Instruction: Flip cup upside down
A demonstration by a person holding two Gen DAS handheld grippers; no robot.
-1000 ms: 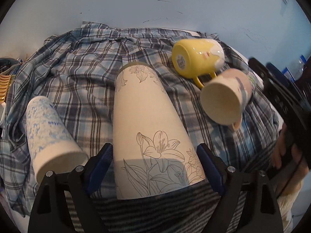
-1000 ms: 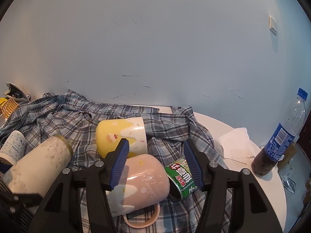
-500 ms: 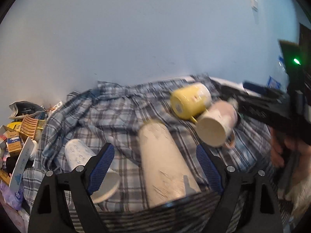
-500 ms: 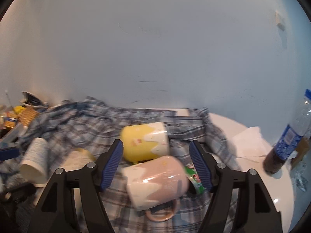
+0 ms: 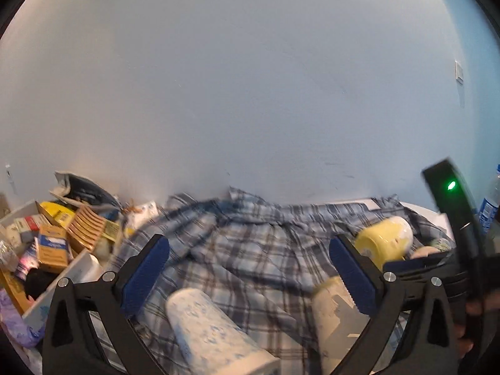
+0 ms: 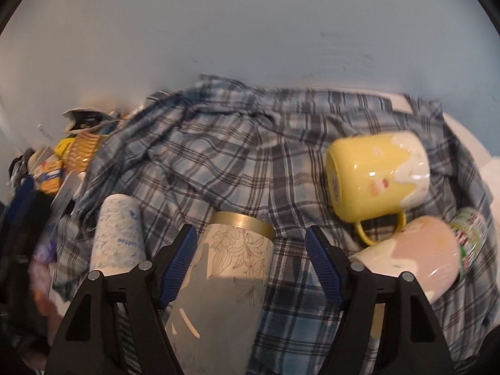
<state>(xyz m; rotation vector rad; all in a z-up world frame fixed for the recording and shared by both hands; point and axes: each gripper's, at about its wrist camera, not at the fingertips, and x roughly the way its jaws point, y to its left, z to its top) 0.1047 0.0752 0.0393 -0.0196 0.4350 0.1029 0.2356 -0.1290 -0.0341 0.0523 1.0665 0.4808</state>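
Observation:
Several cups lie on their sides on a blue plaid cloth point(image 6: 218, 162). A tall cream cup with drawn lilies point(image 6: 225, 268) lies between the fingers of my open right gripper point(image 6: 250, 262), its gold base pointing away. It also shows in the left wrist view point(image 5: 334, 322), by the right finger of my open, empty left gripper point(image 5: 247, 265). A white cup with blue pattern point(image 5: 212, 337) lies low between the left fingers, and shows in the right wrist view point(image 6: 120, 237). A yellow mug point(image 6: 375, 175) and a pink mug point(image 6: 415, 256) lie to the right.
A green can point(image 6: 472, 234) lies beside the pink mug. A white tray of snack packets and boxes point(image 5: 53, 237) stands at the left. A pale wall point(image 5: 250, 93) is behind the table. A blue-capped bottle point(image 5: 489, 206) stands far right.
My left gripper has drawn back from the lily cup, tilted up and swung left. My right gripper has moved left from the pink mug to straddle the lily cup.

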